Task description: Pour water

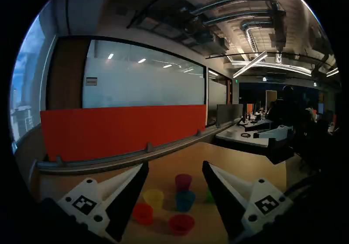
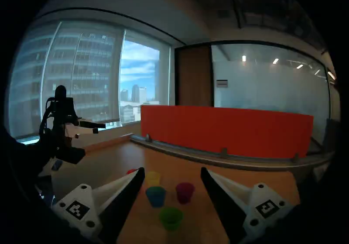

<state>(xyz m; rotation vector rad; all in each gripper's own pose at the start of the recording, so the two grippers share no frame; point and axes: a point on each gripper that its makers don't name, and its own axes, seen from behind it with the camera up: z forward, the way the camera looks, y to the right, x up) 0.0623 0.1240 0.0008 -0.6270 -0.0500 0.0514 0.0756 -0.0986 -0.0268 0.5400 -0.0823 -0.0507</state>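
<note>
The left tool (image 1: 174, 164) is spread wide and pinches nothing. It hangs above a wooden worktop (image 1: 244, 165), where a group of small plastic cups stands ahead of it, apart from both fingers. Between the fingers I see a purple cup (image 1: 183, 182) farthest away. A yellow cup (image 1: 153, 198) and a blue cup (image 1: 185, 200) stand side by side a little nearer. An orange cup (image 1: 142, 212) and a red cup (image 1: 181, 223) are nearest to the camera. A green cup (image 1: 209, 196) is partly hidden behind the right-hand finger. Whether any cup holds water, I cannot tell.

The right tool (image 2: 172, 170) is also spread, with nothing between its fingers. In the right gripper view the cups again stand on the worktop below and ahead of the tool. The yellow cup is farthest, the blue cup and the purple cup are in the middle, and the green cup is nearest. A reddish cup (image 2: 131, 171) is mostly hidden behind the tip of the left-hand finger. An orange panel (image 1: 122, 128) stands along the far edge of the worktop.
</note>
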